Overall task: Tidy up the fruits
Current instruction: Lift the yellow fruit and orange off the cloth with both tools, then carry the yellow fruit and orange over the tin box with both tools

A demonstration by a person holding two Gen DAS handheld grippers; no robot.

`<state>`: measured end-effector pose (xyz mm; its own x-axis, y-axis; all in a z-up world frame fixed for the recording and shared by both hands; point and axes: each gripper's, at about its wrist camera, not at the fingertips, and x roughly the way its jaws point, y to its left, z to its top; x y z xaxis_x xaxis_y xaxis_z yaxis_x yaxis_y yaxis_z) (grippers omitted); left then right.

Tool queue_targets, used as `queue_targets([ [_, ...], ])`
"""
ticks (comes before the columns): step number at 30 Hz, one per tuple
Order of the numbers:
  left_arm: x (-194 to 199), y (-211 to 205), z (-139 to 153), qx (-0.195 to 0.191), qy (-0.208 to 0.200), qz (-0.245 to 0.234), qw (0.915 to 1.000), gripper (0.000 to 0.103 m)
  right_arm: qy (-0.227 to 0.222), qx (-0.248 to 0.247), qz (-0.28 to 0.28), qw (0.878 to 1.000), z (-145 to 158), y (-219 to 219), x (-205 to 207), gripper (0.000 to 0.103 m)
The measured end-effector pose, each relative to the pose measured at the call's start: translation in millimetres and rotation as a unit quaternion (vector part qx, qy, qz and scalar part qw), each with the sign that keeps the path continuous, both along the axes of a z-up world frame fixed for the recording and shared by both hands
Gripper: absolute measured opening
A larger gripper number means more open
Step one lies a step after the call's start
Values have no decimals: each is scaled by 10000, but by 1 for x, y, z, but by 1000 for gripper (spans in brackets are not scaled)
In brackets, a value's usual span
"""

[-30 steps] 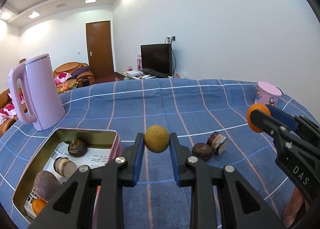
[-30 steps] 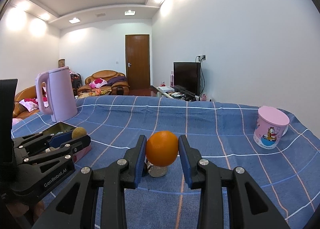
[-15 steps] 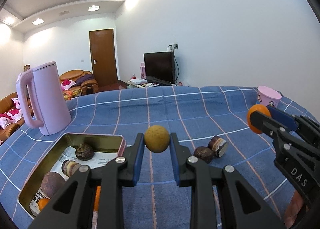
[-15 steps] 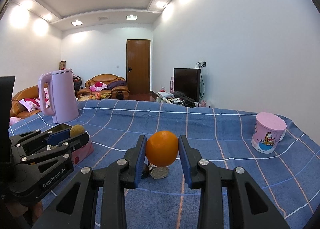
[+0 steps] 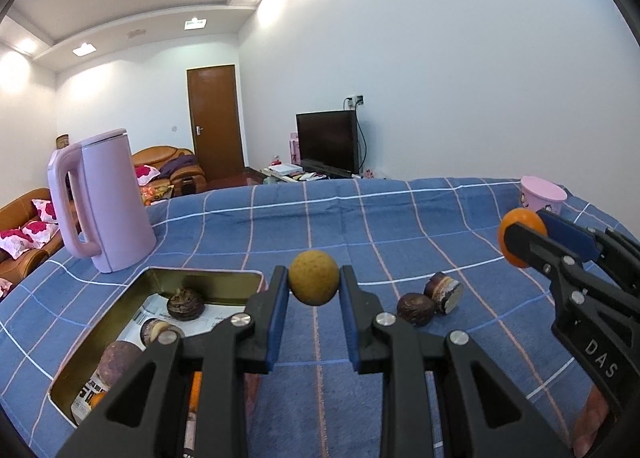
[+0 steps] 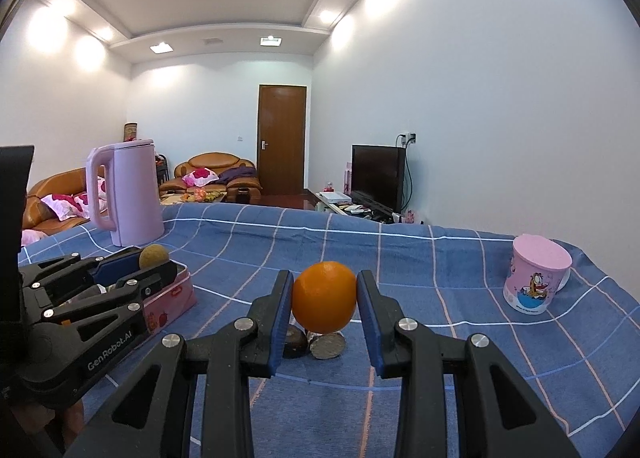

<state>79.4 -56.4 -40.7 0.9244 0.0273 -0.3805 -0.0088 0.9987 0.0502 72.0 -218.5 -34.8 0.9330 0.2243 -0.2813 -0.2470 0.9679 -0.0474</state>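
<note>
While the left gripper [image 5: 314, 290] is clamped on a small round yellow-brown fruit [image 5: 314, 282] and holds it above the blue checked tablecloth [image 5: 360, 217], the right gripper [image 6: 324, 304] is closed on an orange [image 6: 324, 297], also clear of the cloth. Just left of the left gripper sits an open metal tin [image 5: 160, 278] with several dark fruits and a printed paper inside. On the cloth between the two grippers lie a dark round fruit [image 5: 415, 309] and a cut half [image 5: 443, 292], close together. Farther off, a lilac kettle [image 5: 104, 197] stands behind the tin, and a pink cartoon cup [image 6: 534, 280] stands well apart at the right edge.
</note>
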Motion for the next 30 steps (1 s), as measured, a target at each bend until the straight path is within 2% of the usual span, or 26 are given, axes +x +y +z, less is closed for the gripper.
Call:
queue_targets([
  [17, -12, 16, -1, -39, 99, 18, 9999, 27, 120, -42, 251, 9996, -2, 19, -4, 35],
  [30, -24, 52, 5, -168, 152, 282, 9993, 27, 173, -147, 699, 9973, -4, 60, -14, 35],
])
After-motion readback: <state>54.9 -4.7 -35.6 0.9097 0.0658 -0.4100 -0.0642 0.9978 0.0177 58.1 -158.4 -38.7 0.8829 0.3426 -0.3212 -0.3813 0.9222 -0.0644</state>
